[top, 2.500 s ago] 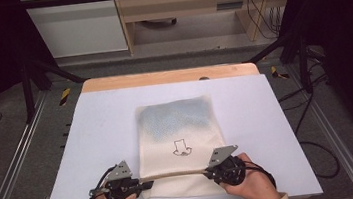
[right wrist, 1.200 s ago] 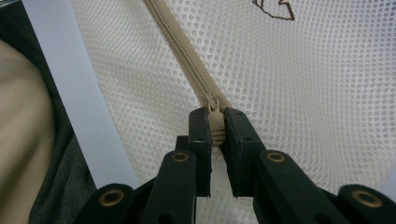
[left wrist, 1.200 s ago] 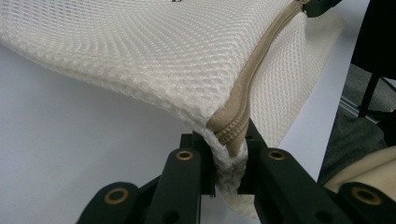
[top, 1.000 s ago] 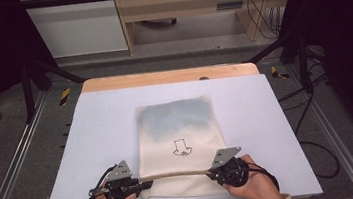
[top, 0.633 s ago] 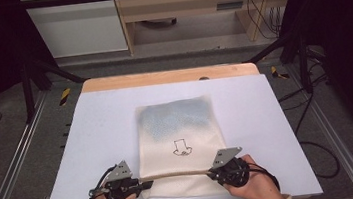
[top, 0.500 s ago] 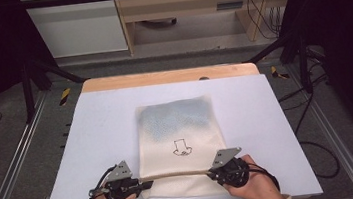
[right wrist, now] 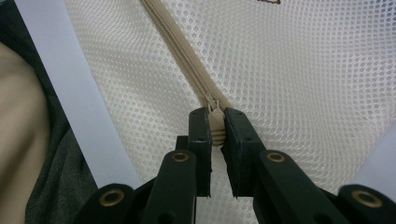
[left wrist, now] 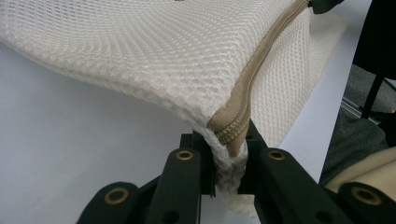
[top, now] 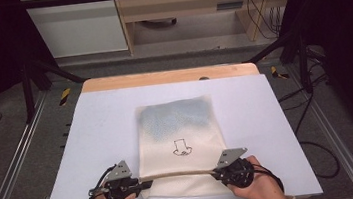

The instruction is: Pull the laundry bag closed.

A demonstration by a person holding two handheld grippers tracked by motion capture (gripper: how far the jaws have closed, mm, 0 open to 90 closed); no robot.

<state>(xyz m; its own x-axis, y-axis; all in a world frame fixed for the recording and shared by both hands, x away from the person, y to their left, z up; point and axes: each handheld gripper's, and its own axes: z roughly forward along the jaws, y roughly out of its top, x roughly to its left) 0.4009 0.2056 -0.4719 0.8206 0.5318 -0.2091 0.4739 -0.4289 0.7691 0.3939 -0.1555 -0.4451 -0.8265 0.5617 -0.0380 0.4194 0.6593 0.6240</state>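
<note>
1. Pale table (top: 93,139) in a dark-framed rig; shelving at twelve o'clock.
2. Mesh bag (top: 180,129): cream netting, lying flat at table centre, small printed mark, bluish content in its far half.
3. My left gripper (top: 144,185), at seven o'clock, jaws clamped on the bag's corner at the zipper (left wrist: 261,60) end, anchoring it.
4. My right gripper (top: 217,174), at five o'clock, jaws pinched on the zipper pull (right wrist: 215,128), probably so the taut tape lets the slider run.

No readable text, brand or number. Only sign: small black outline drawing (top: 182,147) on mesh bag (top: 178,129), beyond my jaws.
</note>
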